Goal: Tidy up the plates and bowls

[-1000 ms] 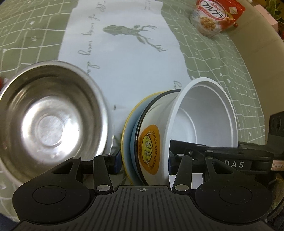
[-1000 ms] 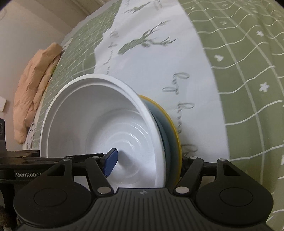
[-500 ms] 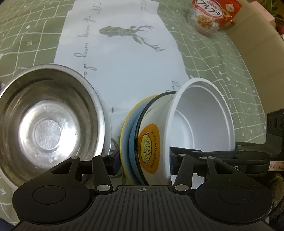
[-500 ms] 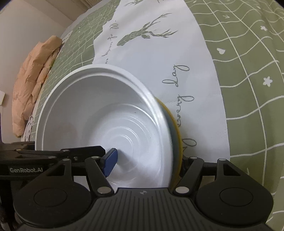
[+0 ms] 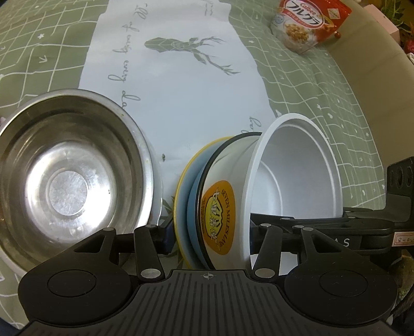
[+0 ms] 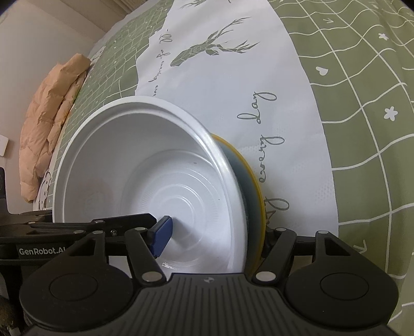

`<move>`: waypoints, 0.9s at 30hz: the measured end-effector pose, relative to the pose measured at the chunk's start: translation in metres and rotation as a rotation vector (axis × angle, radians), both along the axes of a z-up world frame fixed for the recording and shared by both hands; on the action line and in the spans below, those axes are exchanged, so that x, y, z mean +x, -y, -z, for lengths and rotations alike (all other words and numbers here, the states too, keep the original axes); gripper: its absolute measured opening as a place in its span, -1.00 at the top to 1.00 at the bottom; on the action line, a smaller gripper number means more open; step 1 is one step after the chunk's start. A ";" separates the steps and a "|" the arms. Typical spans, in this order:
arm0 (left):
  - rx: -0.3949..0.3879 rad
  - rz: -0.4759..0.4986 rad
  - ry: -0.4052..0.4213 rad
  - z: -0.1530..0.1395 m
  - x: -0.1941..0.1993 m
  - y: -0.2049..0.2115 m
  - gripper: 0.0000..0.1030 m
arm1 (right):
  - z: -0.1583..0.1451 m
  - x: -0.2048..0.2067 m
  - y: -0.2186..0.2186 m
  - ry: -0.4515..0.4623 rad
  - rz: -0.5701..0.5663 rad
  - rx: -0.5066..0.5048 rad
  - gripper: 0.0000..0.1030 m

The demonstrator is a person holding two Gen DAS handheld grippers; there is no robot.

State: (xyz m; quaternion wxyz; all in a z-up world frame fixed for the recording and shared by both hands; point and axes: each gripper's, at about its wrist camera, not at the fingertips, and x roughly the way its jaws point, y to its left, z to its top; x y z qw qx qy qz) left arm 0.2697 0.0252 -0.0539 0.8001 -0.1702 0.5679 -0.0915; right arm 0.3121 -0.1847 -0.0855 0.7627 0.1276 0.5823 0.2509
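A stack stands on edge between both grippers: a white plastic bowl [image 5: 295, 170] with an orange label, nested on a blue plate [image 5: 192, 204] with a yellow rim. My left gripper [image 5: 209, 232] is shut on this stack, one finger behind the plate, one inside the bowl. My right gripper [image 6: 214, 232] is shut on the same stack from the other side; its blue pad [image 6: 161, 239] sits inside the white bowl [image 6: 155, 181], and the plate's yellow rim [image 6: 254, 186] shows behind. A steel bowl [image 5: 64, 175] sits to the left, close to the stack.
A green checked tablecloth [image 5: 323, 85] with a white deer-print runner [image 5: 176, 77] covers the table. A red cereal bag [image 5: 308, 23] lies at the far right. A crumpled tan cloth [image 6: 49, 103] lies at the table's far left edge in the right wrist view.
Both grippers have carried the stack together: the cereal bag has slid up and right in the left view, and the runner's deer has dropped lower in the right view. The grip is unchanged.
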 end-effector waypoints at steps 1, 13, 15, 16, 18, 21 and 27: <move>0.000 0.000 0.000 -0.001 0.000 0.000 -0.02 | -0.001 0.000 0.000 -0.006 0.003 0.000 -0.30; -0.010 -0.005 -0.003 -0.006 -0.002 -0.002 -0.02 | -0.005 -0.001 -0.001 -0.028 0.026 -0.001 -0.29; -0.018 -0.007 0.004 -0.009 -0.003 -0.003 -0.03 | -0.008 -0.003 0.000 -0.024 0.030 -0.002 -0.29; -0.024 -0.008 0.008 -0.010 -0.004 -0.003 -0.03 | -0.011 -0.004 0.000 -0.020 0.033 -0.001 -0.29; -0.039 -0.004 0.028 -0.017 -0.006 -0.006 -0.03 | -0.020 -0.004 0.000 -0.006 0.043 -0.003 -0.29; -0.076 -0.002 0.072 -0.032 -0.009 -0.016 -0.03 | -0.042 -0.005 -0.007 0.042 0.036 -0.029 -0.30; -0.106 -0.044 0.157 -0.058 -0.019 -0.066 -0.03 | -0.088 0.001 -0.061 0.126 -0.057 -0.092 -0.30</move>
